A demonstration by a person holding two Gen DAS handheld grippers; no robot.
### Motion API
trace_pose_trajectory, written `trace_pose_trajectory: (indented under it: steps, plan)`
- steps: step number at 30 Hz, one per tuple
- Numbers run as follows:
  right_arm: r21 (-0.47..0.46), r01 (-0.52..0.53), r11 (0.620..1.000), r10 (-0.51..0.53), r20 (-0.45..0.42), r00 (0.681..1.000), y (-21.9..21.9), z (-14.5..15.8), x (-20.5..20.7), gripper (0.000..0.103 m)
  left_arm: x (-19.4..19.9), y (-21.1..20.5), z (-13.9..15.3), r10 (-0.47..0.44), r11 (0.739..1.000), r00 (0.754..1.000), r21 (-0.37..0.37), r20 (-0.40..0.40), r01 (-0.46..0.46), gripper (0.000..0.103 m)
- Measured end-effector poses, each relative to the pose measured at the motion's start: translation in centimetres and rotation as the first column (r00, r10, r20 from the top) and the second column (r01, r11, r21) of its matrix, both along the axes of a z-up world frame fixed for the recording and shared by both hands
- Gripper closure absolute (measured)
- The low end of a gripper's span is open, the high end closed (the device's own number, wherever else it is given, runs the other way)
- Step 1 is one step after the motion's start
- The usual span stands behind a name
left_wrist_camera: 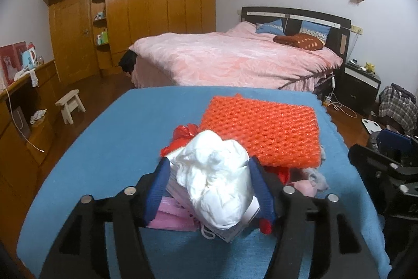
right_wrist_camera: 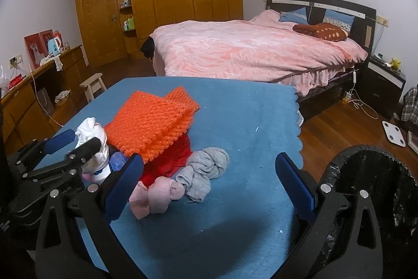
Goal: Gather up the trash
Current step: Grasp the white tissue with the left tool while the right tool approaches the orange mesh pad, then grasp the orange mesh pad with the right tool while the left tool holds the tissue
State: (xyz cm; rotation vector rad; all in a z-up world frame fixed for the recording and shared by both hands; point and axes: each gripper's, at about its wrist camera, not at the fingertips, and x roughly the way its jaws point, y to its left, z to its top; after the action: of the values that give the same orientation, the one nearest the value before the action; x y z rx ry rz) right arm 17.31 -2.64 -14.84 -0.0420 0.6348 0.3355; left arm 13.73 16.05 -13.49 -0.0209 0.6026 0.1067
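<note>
The left gripper (left_wrist_camera: 209, 182) has its blue pads on either side of a crumpled white plastic bag (left_wrist_camera: 213, 187) atop the trash pile on the blue tablecloth (left_wrist_camera: 104, 148) — touching, though whether they truly clamp it I cannot tell. Firm up on the bag's bulk, not a loose fold, before lifting. The right gripper (right_wrist_camera: 209, 182) stands wide and empty — beside the black-lined waste bin (right_wrist_camera: 378, 187).

I see the table's blue cloth (right_wrist_camera: 235, 106) carrying an orange foam mesh sheet (right_wrist_camera: 154, 119) toward its far left, red plastic (right_wrist_camera: 180, 156) beneath it, and pink socks (right_wrist_camera: 154, 196) beside grey socks (right_wrist_camera: 203, 169) mid-table, touching.
</note>
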Motion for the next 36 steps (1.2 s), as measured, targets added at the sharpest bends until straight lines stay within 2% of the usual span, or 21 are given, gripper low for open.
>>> trace_pose_trajectory:
  steps: [4,5,11,15,20,23,33,36]
  plan:
    - [-0.004,0.006,1.0,-0.006,-0.002,1.0,-0.2,-0.1,0.1,0.005,0.4,-0.4,-0.7,-0.021,1.0,1.0,-0.007,-0.01,0.021,0.043]
    - [-0.002,0.009,1.0,-0.009,-0.006,1.0,-0.3,-0.2,0.2,0.005,0.5,-0.7,-0.7,-0.034,0.999,0.999,-0.007,-0.008,0.034,0.054]
    - [0.007,0.012,1.0,-0.012,-0.017,1.0,-0.4,-0.5,0.3,0.005,0.1,-1.0,-0.3,-0.051,0.999,0.999,-0.016,0.013,0.051,0.068]
    - [0.026,0.009,1.0,-0.008,-0.022,1.0,-0.4,-0.5,0.7,0.005,-1.1,0.2,1.4,-0.038,0.998,0.998,-0.052,0.058,0.041,0.069]
    - [0.041,-0.009,0.999,0.01,-0.013,1.0,0.5,-0.1,1.5,0.005,-1.7,1.5,2.9,-0.014,0.999,0.995,-0.051,0.095,0.018,0.069]
    - [0.037,-0.028,0.999,0.028,-0.004,1.0,1.9,0.2,2.3,0.005,-1.2,2.4,2.9,0.01,1.0,0.996,-0.023,0.091,-0.008,0.069]
    - [0.02,-0.068,0.998,0.068,-0.03,0.997,4.8,-0.4,6.0,0.005,-0.1,3.9,2.5,0.037,0.999,0.996,-0.033,0.082,-0.035,0.069]
    - [0.019,-0.083,0.996,0.084,-0.056,0.995,5.4,-0.9,6.7,0.013,0.1,4.2,2.2,0.043,0.998,0.996,-0.043,0.077,-0.039,0.069]
